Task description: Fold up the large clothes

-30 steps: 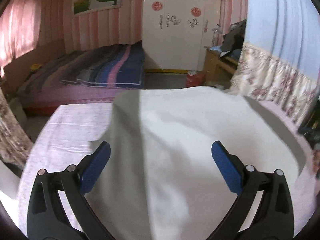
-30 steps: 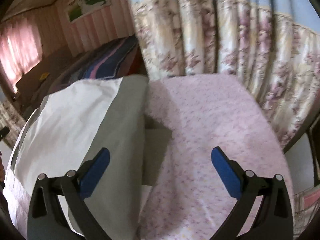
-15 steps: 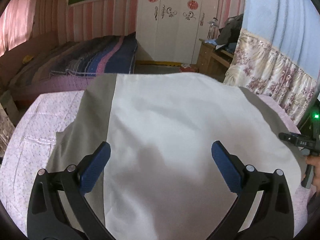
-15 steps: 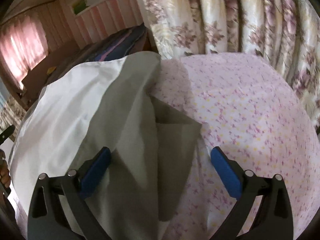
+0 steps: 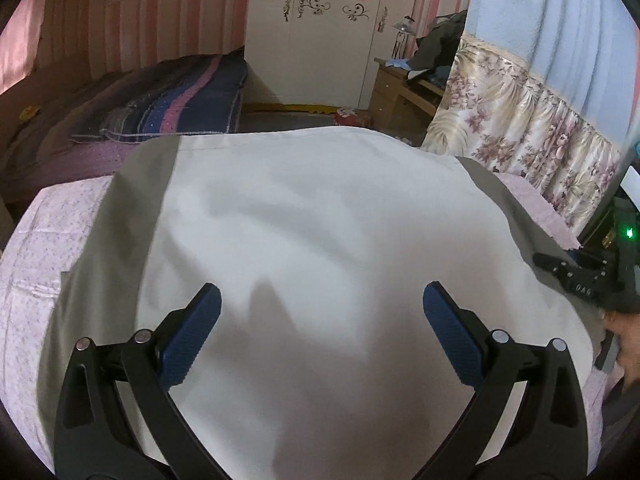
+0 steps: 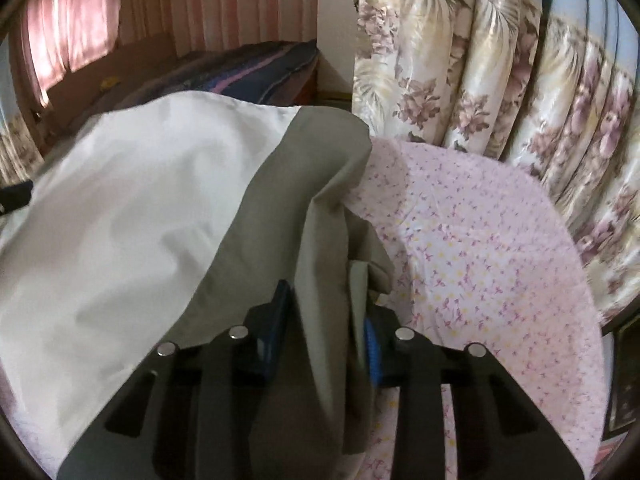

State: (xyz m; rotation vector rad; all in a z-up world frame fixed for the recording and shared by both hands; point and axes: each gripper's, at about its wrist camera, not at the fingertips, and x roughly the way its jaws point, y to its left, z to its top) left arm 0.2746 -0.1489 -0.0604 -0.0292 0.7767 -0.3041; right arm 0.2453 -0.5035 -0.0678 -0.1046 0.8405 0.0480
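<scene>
A large garment with a white middle and grey side panels lies spread over a pink flowered bedsheet. My left gripper hangs open just above the white middle with nothing between its fingers. In the right wrist view, the garment's grey side panel is bunched into a raised fold. My right gripper is closing on that fold, and the cloth fills the gap between the blue pads. A hand holding that black tool shows at the right edge of the left wrist view.
A flowered curtain hangs close along the right side of the bedsheet. Beyond the far edge stand a bed with a striped blanket, a white wardrobe and a wooden desk piled with things.
The right jaws went from wide open to nearly together around the grey fold, which now stands bunched up. Both grippers came lower and closer over the garment.
</scene>
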